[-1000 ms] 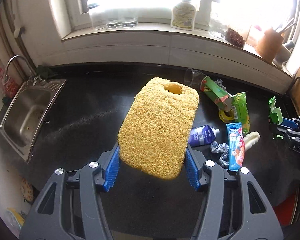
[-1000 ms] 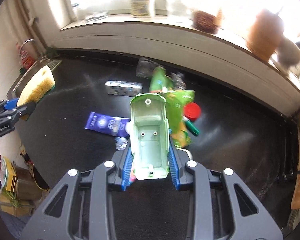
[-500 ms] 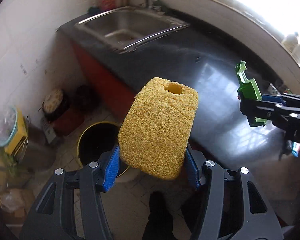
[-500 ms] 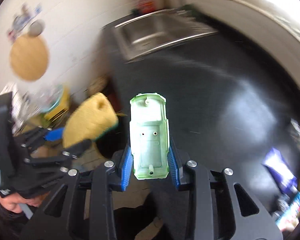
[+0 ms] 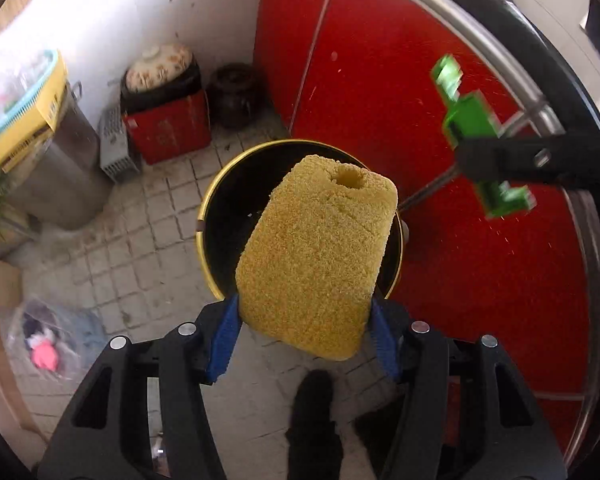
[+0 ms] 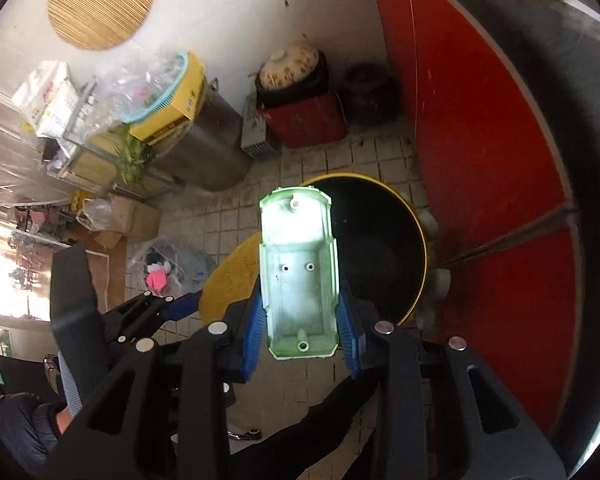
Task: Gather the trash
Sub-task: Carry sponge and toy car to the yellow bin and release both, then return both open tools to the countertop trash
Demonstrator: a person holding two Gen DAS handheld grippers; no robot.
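The red cabinet front [image 5: 480, 260] fills the right side of my views, and the tiled floor [image 5: 140, 248] lies below it. On the floor stands the round bin [image 6: 400, 240] with a yellow rim and a dark inside, close to the cabinet. Behind it, by the white wall, there are a metal pot [image 6: 204, 152], a red box [image 6: 308, 120] and a dark jar [image 6: 370, 92].

My left gripper [image 5: 304, 336] pinches a yellow sponge [image 5: 316, 256] between its blue pads; the sponge hangs in the air over the near part of the bin opening. My right gripper [image 6: 302, 328] is pressed on a pale green plastic shell [image 6: 298, 272], hollow side facing the camera, and it is held over the left edge of the bin. The two grippers are near each other, the sponge just left of the shell. On the floor to the left lies a clear bag [image 6: 168, 264] with something pink inside.
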